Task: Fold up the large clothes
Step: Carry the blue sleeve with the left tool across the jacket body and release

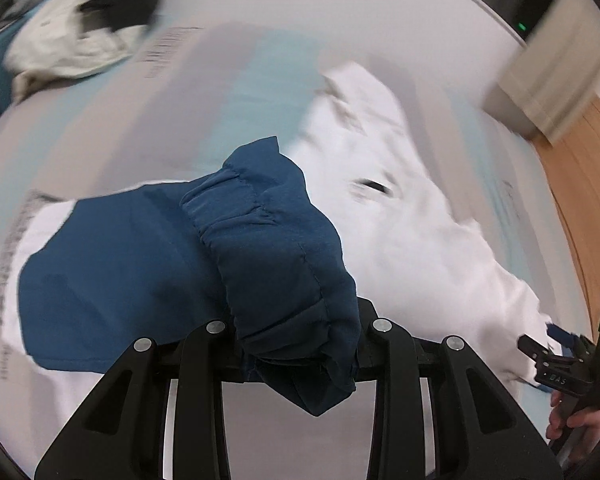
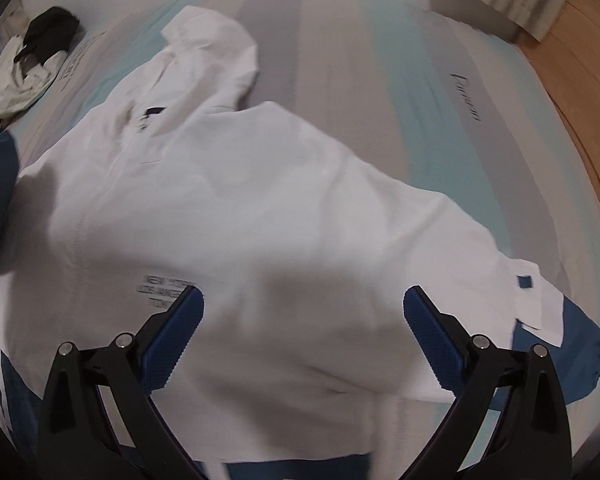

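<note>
Your left tongs (image 1: 296, 344): fingertips buried under bunched blue sleeve (image 1: 276, 264), grip point unseen. White jacket (image 2: 236, 200) motion-blurred in both views; its printed text (image 2: 164, 290) unreadable. Jacket's lower hem cut off by right view's bottom edge. Bed lettering (image 2: 466, 96) smeared. Far clothes pile (image 1: 80, 36) blurred, items indistinct.

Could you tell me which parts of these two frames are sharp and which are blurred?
Left wrist view: the blue sleeve clamped in the left gripper is sharp, while the white jacket and bed smear with motion. Right wrist view: the right gripper pads are crisp, the jacket's printed text streaks, and a soft shadow falls between the fingers.
</note>
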The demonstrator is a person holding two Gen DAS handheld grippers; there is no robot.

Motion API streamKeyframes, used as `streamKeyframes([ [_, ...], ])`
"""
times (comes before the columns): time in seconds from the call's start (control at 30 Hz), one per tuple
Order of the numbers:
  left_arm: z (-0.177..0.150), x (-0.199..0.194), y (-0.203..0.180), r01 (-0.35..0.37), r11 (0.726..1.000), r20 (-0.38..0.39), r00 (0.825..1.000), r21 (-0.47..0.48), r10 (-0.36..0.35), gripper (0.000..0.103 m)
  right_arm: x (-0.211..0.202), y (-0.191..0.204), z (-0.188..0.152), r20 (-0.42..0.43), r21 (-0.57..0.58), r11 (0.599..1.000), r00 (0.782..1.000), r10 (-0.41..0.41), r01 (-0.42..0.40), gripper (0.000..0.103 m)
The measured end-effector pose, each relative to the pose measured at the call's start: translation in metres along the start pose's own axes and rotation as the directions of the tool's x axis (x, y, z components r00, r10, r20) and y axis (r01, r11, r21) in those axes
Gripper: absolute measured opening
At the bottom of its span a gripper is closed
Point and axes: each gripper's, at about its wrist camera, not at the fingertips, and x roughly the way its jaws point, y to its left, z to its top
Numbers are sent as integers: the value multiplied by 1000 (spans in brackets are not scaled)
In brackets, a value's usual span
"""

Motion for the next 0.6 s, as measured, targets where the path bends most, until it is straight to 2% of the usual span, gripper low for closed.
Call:
streamKeyframes([
  [0.3, -15, 46, -124, 30, 988, -47, 999, 152, -24, 31, -1, -82, -19, -12, 90, 996, 1000, -4, 5, 96],
  [0.6, -36, 92, -190, 15, 967, -99, 995, 253, 10, 31, 2, -149, -40, -28, 186, 983, 1000, 6, -1, 96],
])
